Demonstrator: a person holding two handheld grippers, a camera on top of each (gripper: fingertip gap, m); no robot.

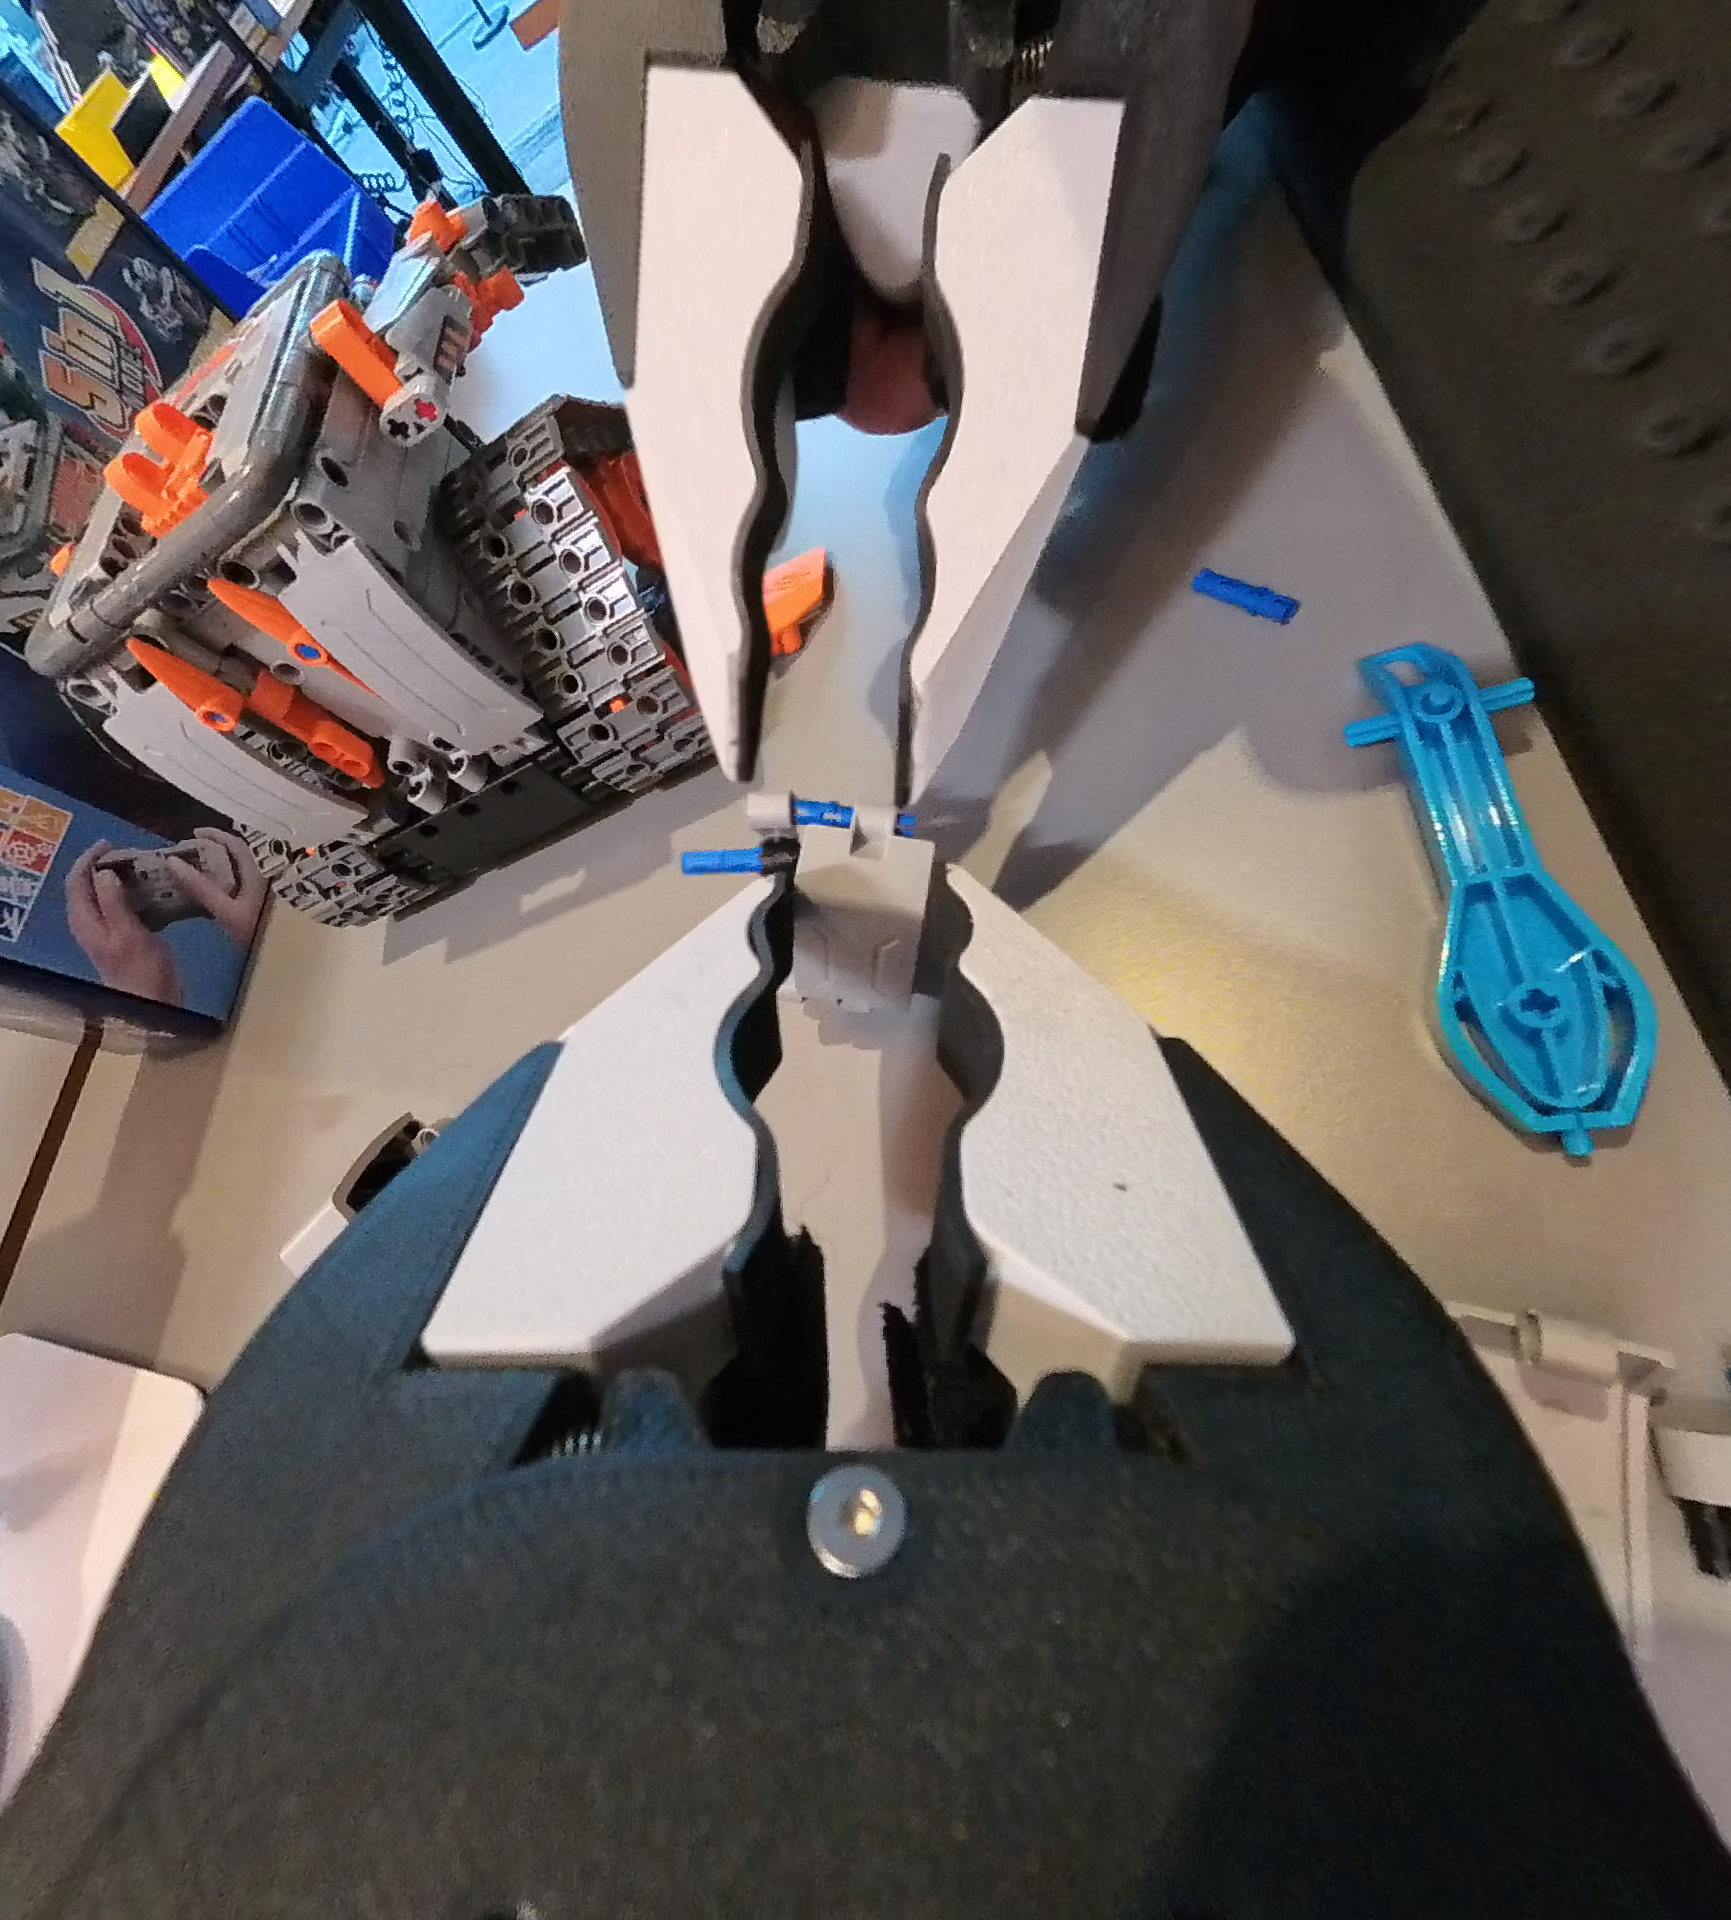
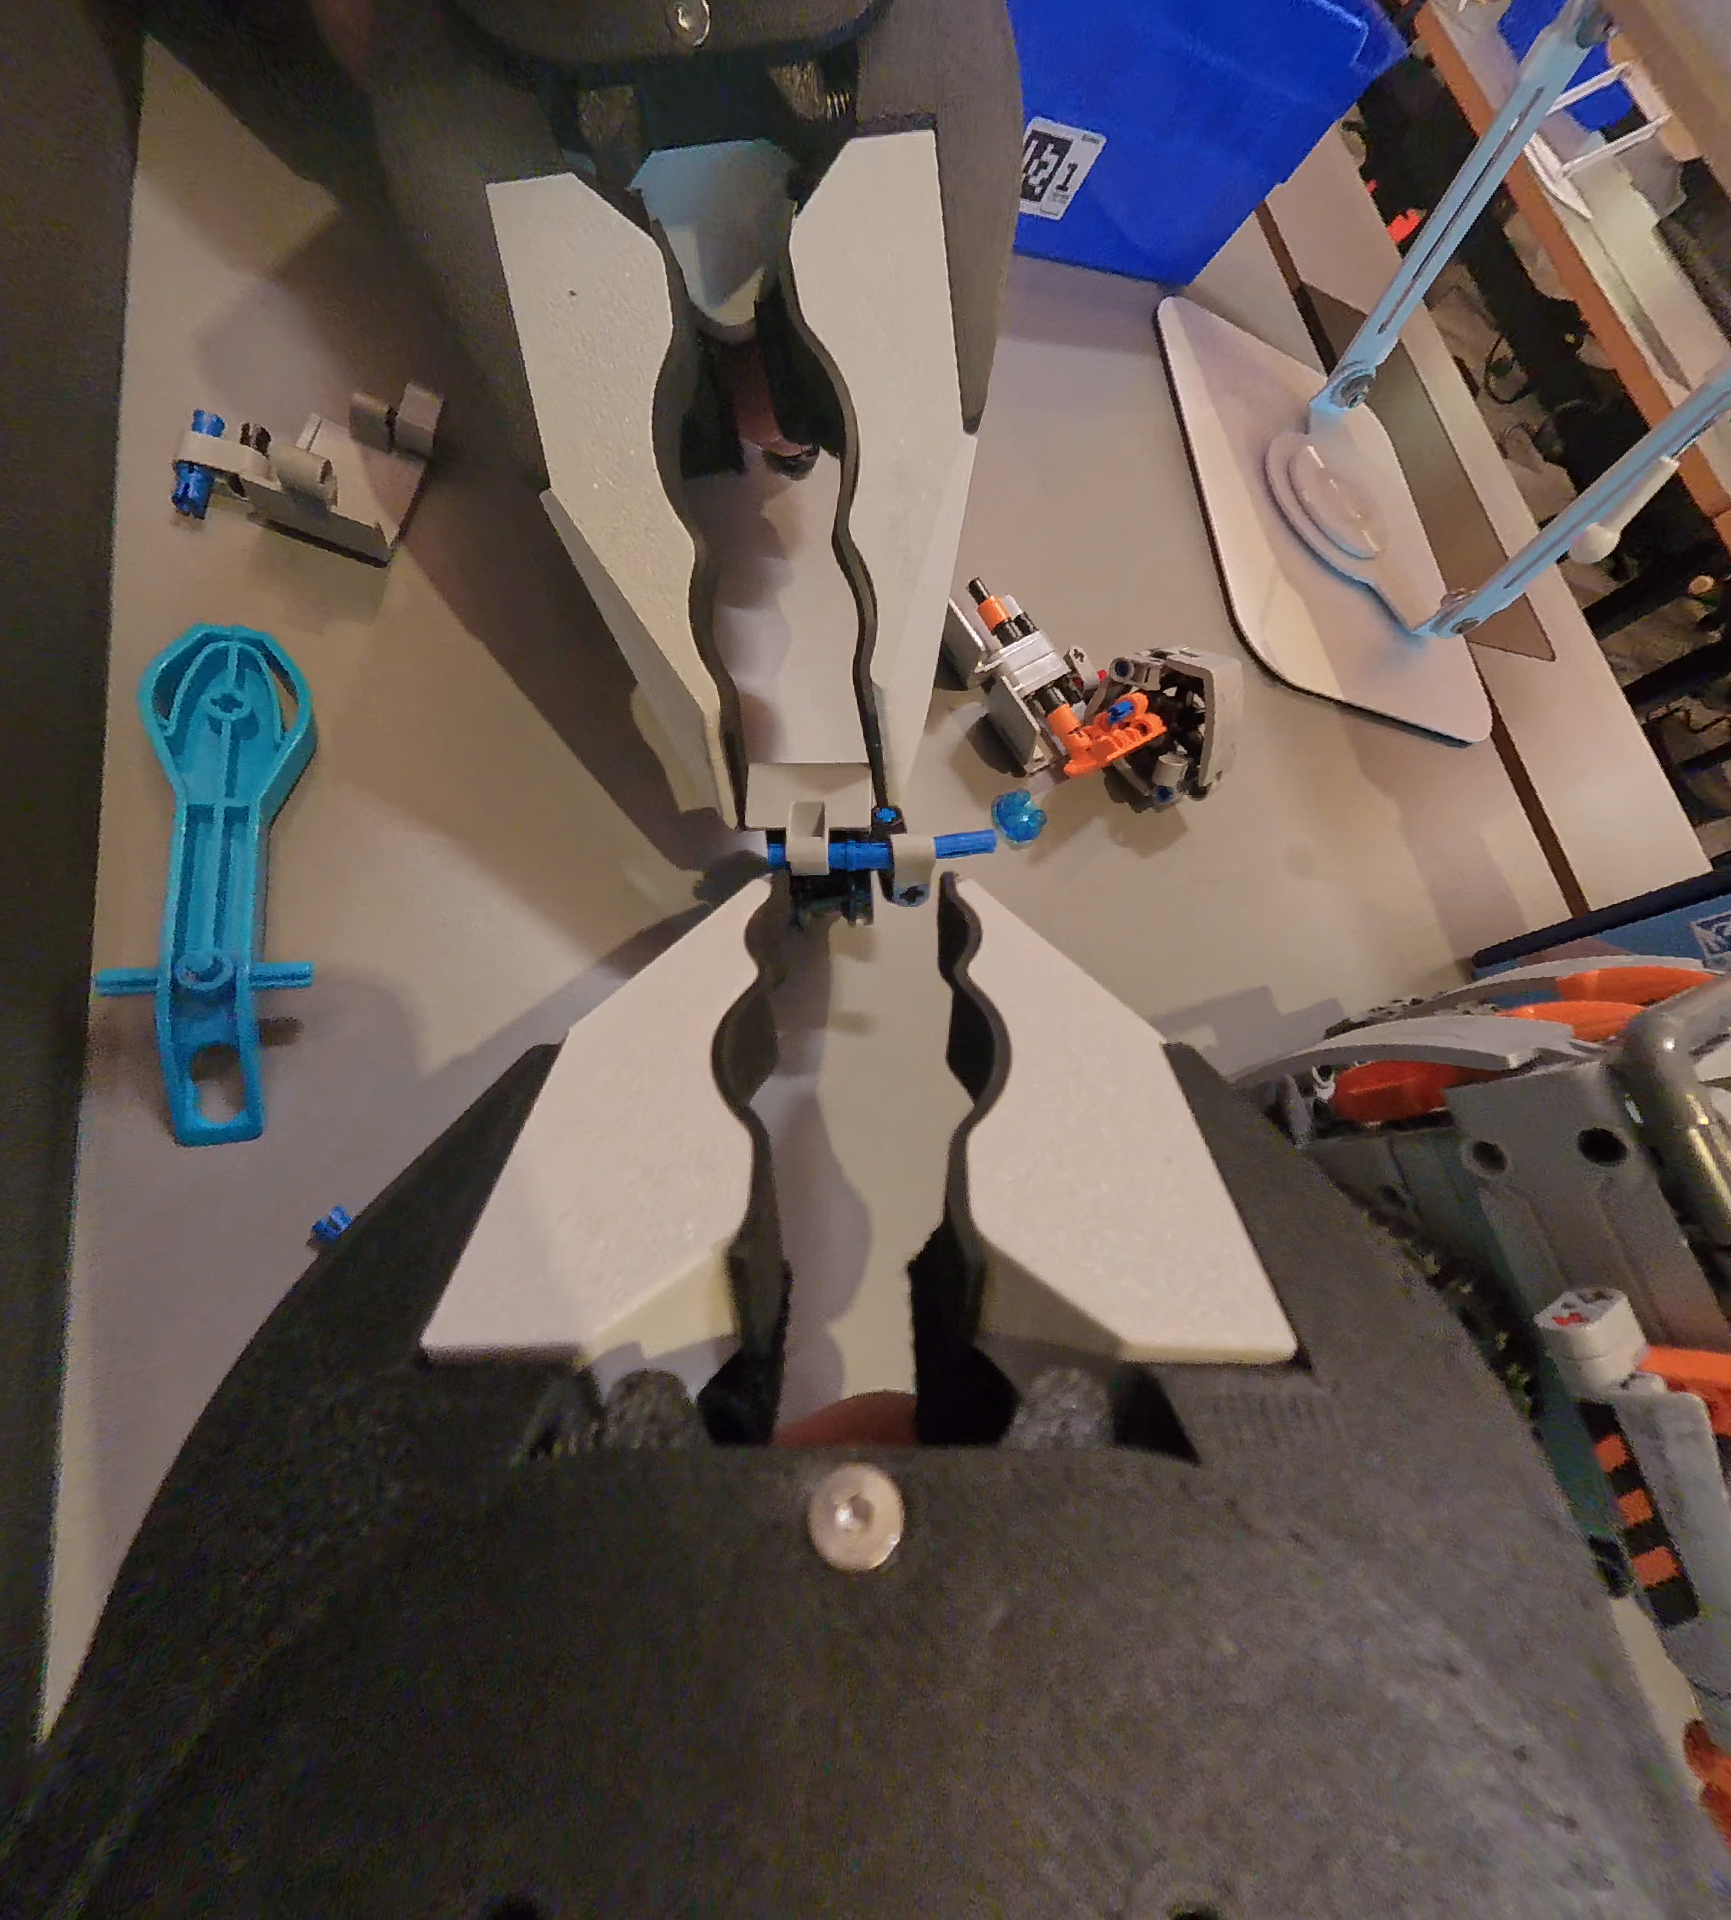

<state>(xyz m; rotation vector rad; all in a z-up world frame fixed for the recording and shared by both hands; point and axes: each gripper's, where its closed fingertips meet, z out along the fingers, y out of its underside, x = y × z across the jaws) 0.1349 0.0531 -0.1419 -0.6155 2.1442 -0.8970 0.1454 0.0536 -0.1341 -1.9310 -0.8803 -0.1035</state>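
Note:
My left gripper [image 1: 856,883] is shut on a small grey panel [image 1: 856,940] and holds it above the table. The panel's far end carries a blue axle [image 1: 825,810], grey connectors and black pins. My right gripper [image 2: 856,888] comes from the opposite side, tip to tip with the left. Its jaws are closed on the black pins [image 2: 830,894] and a grey connector [image 2: 908,868] under the axle [image 2: 861,852]. A clear blue ball [image 2: 1019,828] sits on the axle's end. The right gripper also shows in the left wrist view [image 1: 825,779], and the left gripper in the right wrist view [image 2: 804,821].
A grey-and-orange tracked vehicle model [image 1: 321,623] stands beside printed boxes [image 1: 61,883]. On the table lie a cyan separator tool [image 1: 1505,914], a loose blue pin [image 1: 1245,595], a second grey panel assembly [image 2: 321,468] and a small grey-orange sub-assembly [image 2: 1100,707]. A white stand base [image 2: 1308,520] and a blue bin [image 2: 1183,125] are behind. The grippers are tip to tip, or close to it.

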